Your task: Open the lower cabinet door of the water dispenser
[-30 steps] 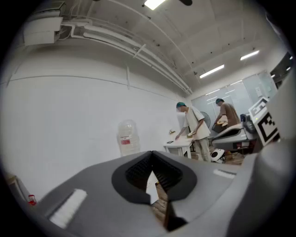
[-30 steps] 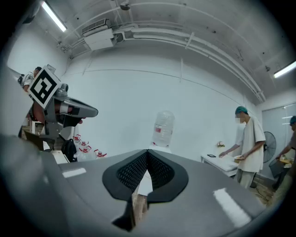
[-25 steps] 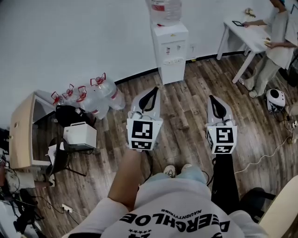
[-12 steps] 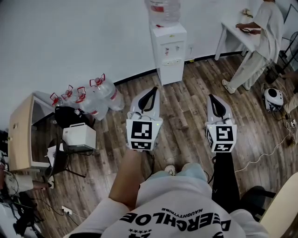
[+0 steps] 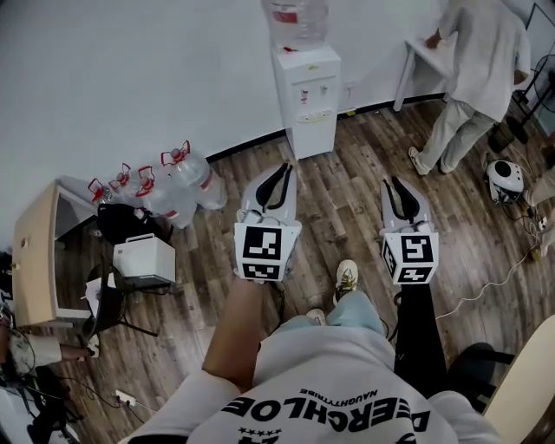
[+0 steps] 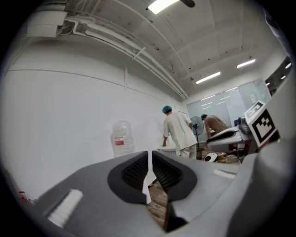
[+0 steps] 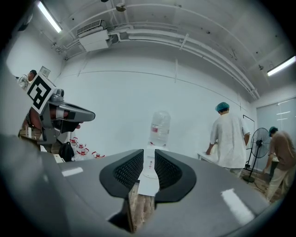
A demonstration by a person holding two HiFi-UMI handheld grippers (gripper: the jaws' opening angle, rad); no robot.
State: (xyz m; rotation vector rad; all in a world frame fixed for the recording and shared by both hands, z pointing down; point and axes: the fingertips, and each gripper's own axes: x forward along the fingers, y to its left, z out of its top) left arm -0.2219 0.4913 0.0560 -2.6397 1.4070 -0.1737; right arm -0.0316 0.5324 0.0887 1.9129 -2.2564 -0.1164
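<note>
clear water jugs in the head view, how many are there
5: four red-capped clear plastic water jugs clustered on the wooden floor at left; a fifth jug upended atop the white water dispenser. Others may hide behind the cluster.

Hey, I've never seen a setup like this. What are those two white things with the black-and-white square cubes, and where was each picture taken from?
A person stands on a wooden plank floor, holding a two-jaw gripper in each hand; no robot arm. The head view comes from a camera on the person's head, looking down. The two gripper views come from cameras riding on each gripper, looking along its jaws. The left gripper is shut and empty. The right gripper has just been opening its jaws; nothing is between them. Both point toward a white water dispenser with a clear bottle on top. Its lower cabinet door is closed, and neither gripper touches it.
</note>
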